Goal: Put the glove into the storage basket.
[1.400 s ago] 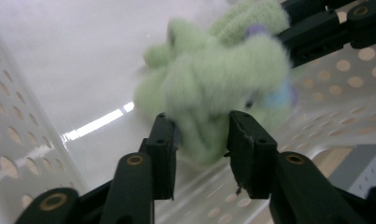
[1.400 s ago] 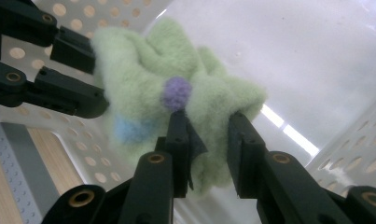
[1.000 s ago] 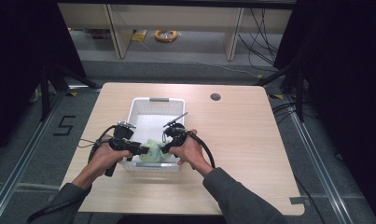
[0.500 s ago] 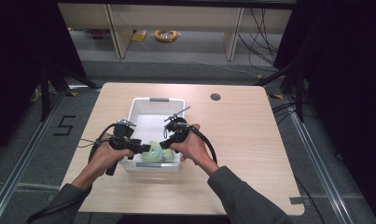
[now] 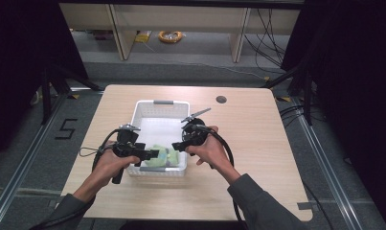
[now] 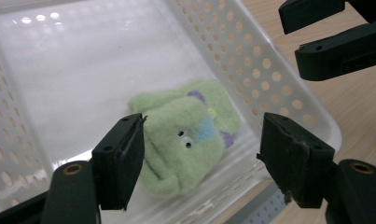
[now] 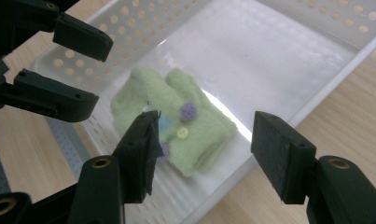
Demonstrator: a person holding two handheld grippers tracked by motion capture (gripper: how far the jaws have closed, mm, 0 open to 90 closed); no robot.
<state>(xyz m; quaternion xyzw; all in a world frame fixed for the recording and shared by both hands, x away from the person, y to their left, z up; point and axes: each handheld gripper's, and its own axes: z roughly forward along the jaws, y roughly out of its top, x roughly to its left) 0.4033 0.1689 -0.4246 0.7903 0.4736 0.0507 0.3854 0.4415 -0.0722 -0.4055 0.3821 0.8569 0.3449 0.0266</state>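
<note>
right hand-held gripper (image 5: 177,146) higher, jaws apart

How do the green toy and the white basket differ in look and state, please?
The toy is soft, fuzzy and green with buttons and a face; the basket is stiff, white and full of holes. The toy lies crumpled at the basket's near end; the basket stands flat on the table. The toy is small, the basket much bigger, holding it. Neither is gripped.

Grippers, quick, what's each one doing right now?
Left gripper: open, jaws just widened, above the green fleece mitten in the white perforated plastic basket.
Right gripper: open, just widened, holding nothing.
</note>
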